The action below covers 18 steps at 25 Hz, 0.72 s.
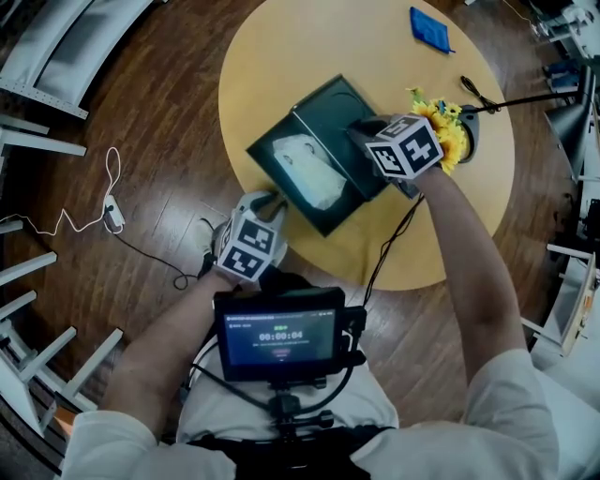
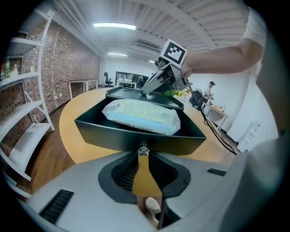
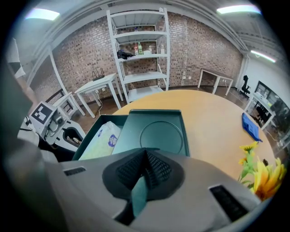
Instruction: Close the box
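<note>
The box [image 1: 265, 156] stands open on the round tabletop [image 1: 272, 56], between its middle and its left edge, one corner turned to the near edge. A white packet [image 1: 307, 171] lies inside it. The lid [image 1: 330, 105] lies inner side up and tilted over the far-right part of the box, beside the packet. The right gripper [image 3: 144, 156] is closed on the lid's near-right edge, and a strip of the green lid wall shows pinched between its jaws. The left gripper [image 2: 143, 150] has its jaws together, with the tips at the foot of the box's near corner; I cannot tell whether they pinch any of the wall. Yellow flowers [image 1: 448, 131] stand toward the right edge, and a blue cloth [image 1: 429, 28] lies by the far edge
</note>
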Tool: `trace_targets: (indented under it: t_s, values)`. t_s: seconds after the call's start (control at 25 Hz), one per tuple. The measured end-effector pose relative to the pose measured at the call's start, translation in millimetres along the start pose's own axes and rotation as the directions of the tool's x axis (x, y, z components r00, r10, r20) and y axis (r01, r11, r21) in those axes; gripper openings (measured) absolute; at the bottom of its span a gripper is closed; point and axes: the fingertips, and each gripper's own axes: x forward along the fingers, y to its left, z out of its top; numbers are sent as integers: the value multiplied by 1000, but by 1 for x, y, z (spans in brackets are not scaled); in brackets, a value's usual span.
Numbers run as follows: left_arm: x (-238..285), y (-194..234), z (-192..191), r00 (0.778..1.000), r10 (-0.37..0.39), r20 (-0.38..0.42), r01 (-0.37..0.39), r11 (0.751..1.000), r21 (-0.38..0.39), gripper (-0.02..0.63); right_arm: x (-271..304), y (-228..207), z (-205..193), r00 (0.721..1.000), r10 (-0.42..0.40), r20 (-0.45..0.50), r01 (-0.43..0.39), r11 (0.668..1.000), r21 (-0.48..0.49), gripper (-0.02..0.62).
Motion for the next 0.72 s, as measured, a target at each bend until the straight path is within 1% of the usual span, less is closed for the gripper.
trace_targets:
  t_s: [0.16,0.24,0.52,0.64,0.72]
  values:
    - [3,-2,3,1000,-19,4,19,999,-26,64,1,2,1,1000,16,-5,-16,1000,17,5]
    - [7,-2,7,1000,-26,5,26,999,-25,64,2,2,2,1000,20,-6,-20,1000,17,5]
    - [25,-1,24,999,-50,1,50,999,23,64,2,5,1,1000,21,-10,-21,1000,12,5]
    - [35,-1,31,998,-63,-13,64,997,47,64,3,4,1,999,36,-5,-36,999,31,5]
    - [41,-2,34,997,-76,-24,77,996,50,64,3,5,2,999,42,-3,-42,998,40,5]
